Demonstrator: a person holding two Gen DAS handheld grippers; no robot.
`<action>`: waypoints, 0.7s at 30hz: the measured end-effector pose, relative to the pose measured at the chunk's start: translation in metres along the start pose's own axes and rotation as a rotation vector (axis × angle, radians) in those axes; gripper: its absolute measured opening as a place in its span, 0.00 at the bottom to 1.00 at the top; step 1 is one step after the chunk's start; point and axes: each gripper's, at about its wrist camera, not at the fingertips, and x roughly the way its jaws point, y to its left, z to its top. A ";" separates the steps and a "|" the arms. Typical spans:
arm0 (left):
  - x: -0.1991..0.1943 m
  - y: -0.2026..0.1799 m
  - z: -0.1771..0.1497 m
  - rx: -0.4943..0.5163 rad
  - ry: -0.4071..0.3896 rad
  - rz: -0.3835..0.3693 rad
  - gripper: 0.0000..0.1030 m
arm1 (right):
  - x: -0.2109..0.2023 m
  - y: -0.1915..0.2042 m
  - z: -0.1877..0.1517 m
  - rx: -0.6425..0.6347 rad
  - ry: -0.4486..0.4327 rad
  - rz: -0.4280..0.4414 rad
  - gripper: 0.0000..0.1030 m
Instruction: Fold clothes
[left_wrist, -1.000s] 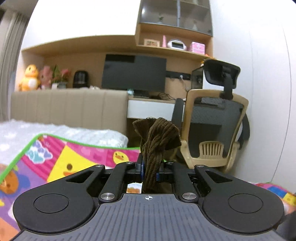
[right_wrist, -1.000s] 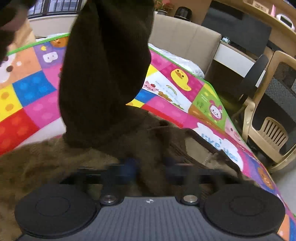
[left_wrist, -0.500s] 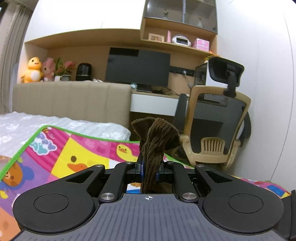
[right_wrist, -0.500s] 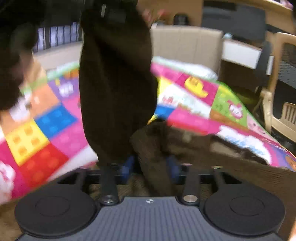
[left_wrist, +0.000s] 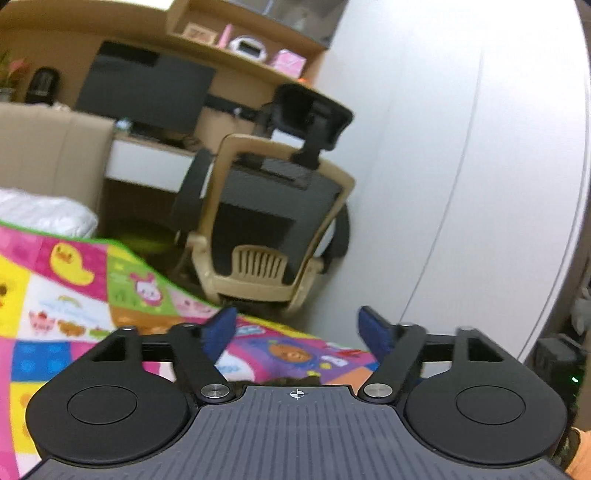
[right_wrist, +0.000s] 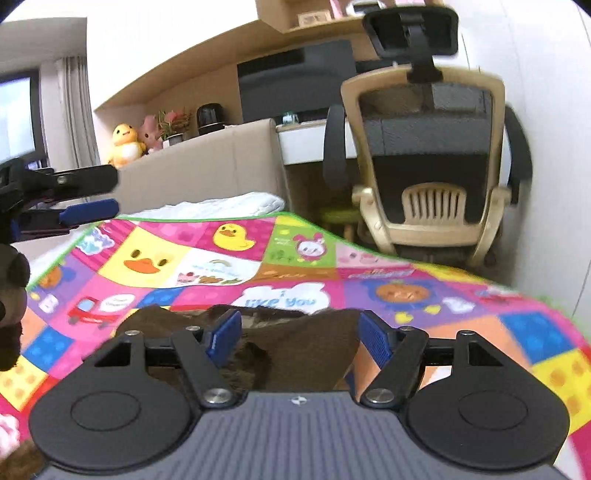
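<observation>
Both the left gripper and the right gripper gape wide and grip nothing, the brown corduroy garment lying on the cartoon-print play mat under the right one.

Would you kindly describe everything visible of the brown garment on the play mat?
The brown garment looks like soft, fuzzy knit fabric in dark brown. It lies rumpled on the colourful play mat, just ahead of the right gripper, whose blue-padded jaws stand open around it without pinching it. Its far edge shows two raised corners with a dip between them. Another dark brown mass, possibly part of it, shows at the left edge. In the left wrist view only a sliver shows; the left gripper is open too.
</observation>
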 end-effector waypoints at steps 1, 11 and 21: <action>-0.002 0.000 0.002 0.008 -0.004 0.007 0.84 | 0.010 0.003 -0.002 0.023 0.021 0.008 0.69; -0.013 0.049 -0.011 0.080 0.118 0.316 0.93 | 0.113 0.040 -0.030 0.140 0.260 0.062 0.35; -0.023 0.081 -0.021 0.049 0.162 0.274 0.95 | 0.071 0.034 -0.008 -0.026 0.153 -0.046 0.16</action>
